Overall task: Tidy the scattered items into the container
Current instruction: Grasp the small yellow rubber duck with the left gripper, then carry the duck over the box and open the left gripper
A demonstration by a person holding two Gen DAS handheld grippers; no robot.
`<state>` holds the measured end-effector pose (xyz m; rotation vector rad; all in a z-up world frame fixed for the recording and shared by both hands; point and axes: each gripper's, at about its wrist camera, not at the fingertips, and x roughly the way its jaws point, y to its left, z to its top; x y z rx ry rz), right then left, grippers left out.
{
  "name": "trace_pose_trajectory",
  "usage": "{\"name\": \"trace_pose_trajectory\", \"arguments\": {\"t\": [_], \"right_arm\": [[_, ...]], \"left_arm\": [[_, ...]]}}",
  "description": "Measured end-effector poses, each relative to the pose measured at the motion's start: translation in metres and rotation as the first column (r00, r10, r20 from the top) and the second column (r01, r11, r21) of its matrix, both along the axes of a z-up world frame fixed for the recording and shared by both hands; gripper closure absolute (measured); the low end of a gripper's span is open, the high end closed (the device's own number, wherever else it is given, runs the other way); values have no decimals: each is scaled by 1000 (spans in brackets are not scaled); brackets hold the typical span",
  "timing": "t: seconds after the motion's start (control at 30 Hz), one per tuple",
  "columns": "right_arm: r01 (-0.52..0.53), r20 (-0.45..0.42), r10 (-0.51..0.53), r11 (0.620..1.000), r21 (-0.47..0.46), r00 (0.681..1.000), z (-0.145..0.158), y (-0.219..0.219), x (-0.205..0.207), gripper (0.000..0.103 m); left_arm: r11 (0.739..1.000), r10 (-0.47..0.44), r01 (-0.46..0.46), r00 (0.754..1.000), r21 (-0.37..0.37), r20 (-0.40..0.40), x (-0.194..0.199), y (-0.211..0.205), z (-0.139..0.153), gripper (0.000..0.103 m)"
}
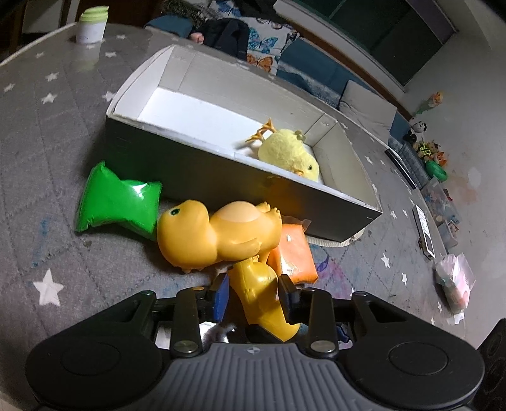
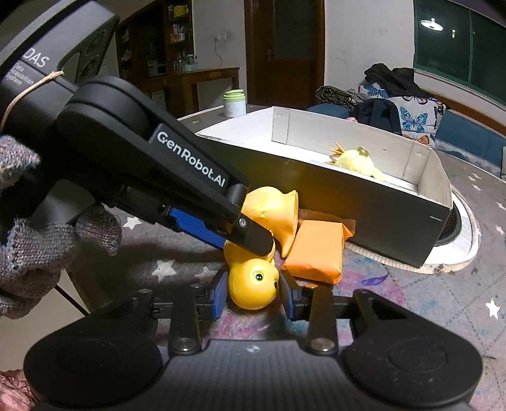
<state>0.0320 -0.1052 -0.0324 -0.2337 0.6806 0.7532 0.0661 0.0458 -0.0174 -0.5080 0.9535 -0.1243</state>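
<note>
A white box lies on the grey star mat, with a yellow plush chick inside at its right end. In front of it lie a green pouch, an orange pouch, an orange rubber dinosaur and a yellow rubber dinosaur. My left gripper is shut on the yellow dinosaur's body. In the right wrist view my right gripper has its jaws on both sides of the yellow dinosaur's head. The left gripper reaches in from the left onto the same toy. The box stands behind.
A white jar with a green lid stands at the mat's far left. A sofa with a butterfly cushion is behind the box. Toys and a plastic bag lie on the floor at the right.
</note>
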Motion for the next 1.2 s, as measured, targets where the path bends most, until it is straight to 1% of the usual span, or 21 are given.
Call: {"name": "trace_pose_trajectory", "arguments": {"t": [0.07, 0.17, 0.3, 0.47, 0.67, 0.8, 0.9, 1.0, 1.2], "right_arm": [[0, 3, 0, 1000, -1, 1000, 1, 0, -1, 69], [0, 6, 0, 1000, -1, 1000, 1, 0, -2, 69], [0, 21, 0, 1000, 7, 1000, 7, -3, -5, 69], [12, 68, -14, 999, 37, 998, 24, -10, -9, 69], [58, 159, -69, 996, 72, 985, 50, -18, -3, 69], [108, 196, -126, 989, 98, 973, 63, -21, 14, 69], [155, 200, -177, 981, 120, 964, 68, -24, 35, 69], [203, 185, -226, 970, 135, 956, 68, -27, 58, 69], [270, 122, -290, 951, 153, 949, 58, -31, 93, 69]], "left_arm": [[1000, 4, -4, 1000, -12, -9, 0, 0, -2, 66], [1000, 9, -9, 1000, -15, -3, -1, 0, -1, 66], [1000, 2, -1, 1000, -19, 18, -4, -1, 9, 67], [1000, -22, 23, 997, -11, 70, -4, -6, 31, 68], [997, -72, 67, 984, 33, 165, 10, -20, 64, 68], [995, -97, 87, 970, 56, 221, 34, -30, 79, 69], [991, -125, 109, 961, 77, 247, 57, -38, 85, 69], [988, -148, 131, 957, 81, 248, 79, -43, 85, 70], [986, -161, 145, 962, 86, 219, 102, -46, 71, 70]]}}
